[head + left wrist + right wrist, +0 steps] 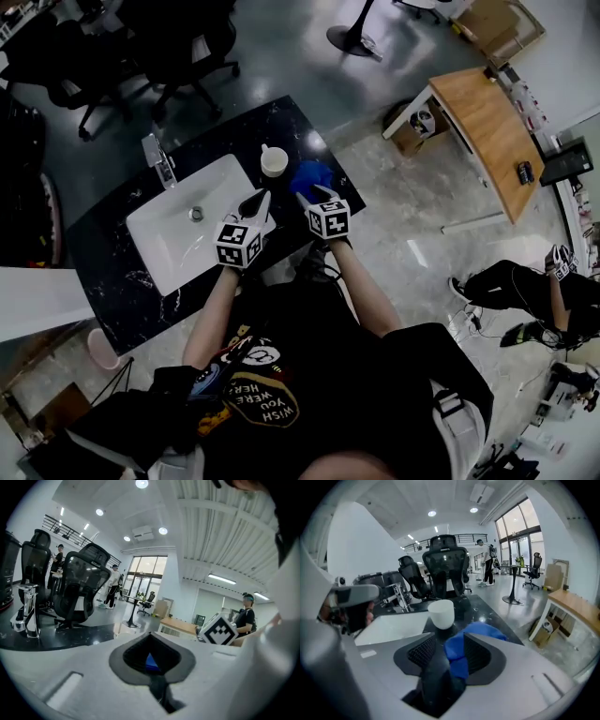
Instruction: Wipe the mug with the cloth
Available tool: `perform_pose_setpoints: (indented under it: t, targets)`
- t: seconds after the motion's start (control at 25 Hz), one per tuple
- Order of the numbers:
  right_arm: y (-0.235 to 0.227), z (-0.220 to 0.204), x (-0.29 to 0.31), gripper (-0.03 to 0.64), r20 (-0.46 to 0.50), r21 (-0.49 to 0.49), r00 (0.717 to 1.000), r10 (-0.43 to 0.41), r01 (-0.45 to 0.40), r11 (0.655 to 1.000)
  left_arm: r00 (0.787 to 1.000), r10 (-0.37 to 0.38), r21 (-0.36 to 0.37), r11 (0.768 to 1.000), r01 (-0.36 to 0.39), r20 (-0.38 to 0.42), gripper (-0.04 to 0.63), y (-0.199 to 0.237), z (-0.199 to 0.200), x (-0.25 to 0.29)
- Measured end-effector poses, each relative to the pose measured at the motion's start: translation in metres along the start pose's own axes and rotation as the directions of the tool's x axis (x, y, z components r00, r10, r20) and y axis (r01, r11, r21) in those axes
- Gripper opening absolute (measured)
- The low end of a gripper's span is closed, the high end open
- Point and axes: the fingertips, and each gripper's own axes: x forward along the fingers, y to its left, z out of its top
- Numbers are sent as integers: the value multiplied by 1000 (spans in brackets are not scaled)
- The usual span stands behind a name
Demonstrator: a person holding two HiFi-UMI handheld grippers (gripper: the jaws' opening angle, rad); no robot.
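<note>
A white mug [274,161] stands upright on the black counter [112,272], just beyond the sink's right corner. The blue cloth [309,176] lies bunched to its right. My right gripper [312,197] is over the cloth's near edge. In the right gripper view its jaws [449,635] stand apart with the cloth [457,651] between them, lying against the right pad and clear of the left one; the mug [441,613] is straight ahead. My left gripper [255,202] hovers shut over the sink's right rim, holding nothing. A sliver of blue shows past its pads [150,641].
A white sink [173,234] with a chrome faucet [159,161] fills the counter's middle. Black office chairs [178,47] stand beyond the counter. A wooden desk [492,131] is at the far right, and a person [525,281] sits on the floor to the right.
</note>
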Motion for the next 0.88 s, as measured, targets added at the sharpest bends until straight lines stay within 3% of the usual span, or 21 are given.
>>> perform_pose_setpoints:
  t: [0.16, 0.24, 0.32, 0.36, 0.44, 0.56, 0.6, 0.76, 0.88]
  targets:
    - [-52, -25, 33, 295, -140, 11, 982, -123, 126, 992, 998, 65, -39, 997, -65, 0, 5, 18, -4, -2]
    - [-66, -42, 49, 352, -216, 64, 967, -132, 149, 987, 996, 86, -68, 994, -86, -5, 5, 20, -9, -2]
    - [-68, -48, 59, 379, -227, 59, 963, -147, 164, 985, 996, 92, -95, 991, -93, -14, 5, 19, -15, -3]
    - [-67, -46, 62, 375, -215, 42, 965, -149, 162, 986, 996, 91, -102, 991, -92, -19, 5, 18, -18, -2]
    - [-57, -40, 67, 299, -189, 3, 975, -120, 123, 992, 996, 84, -103, 991, -86, -30, 5, 17, -22, 2]
    - [-41, -40, 73, 122, -167, 2, 986, -10, 10, 1000, 997, 72, -101, 992, -75, -32, 5, 18, -21, 7]
    - [-40, -39, 72, 95, -156, 36, 987, 26, -21, 999, 997, 69, -104, 992, -71, -29, 5, 18, -20, 7]
    - [-55, -4, 59, 84, -14, 171, 999, 34, -31, 985, 998, 67, -111, 991, -69, -21, 5, 24, -15, 4]
    - [-58, 26, 66, 84, 30, 109, 999, 14, -17, 994, 997, 68, -120, 990, -71, -24, 5, 32, -14, 6]
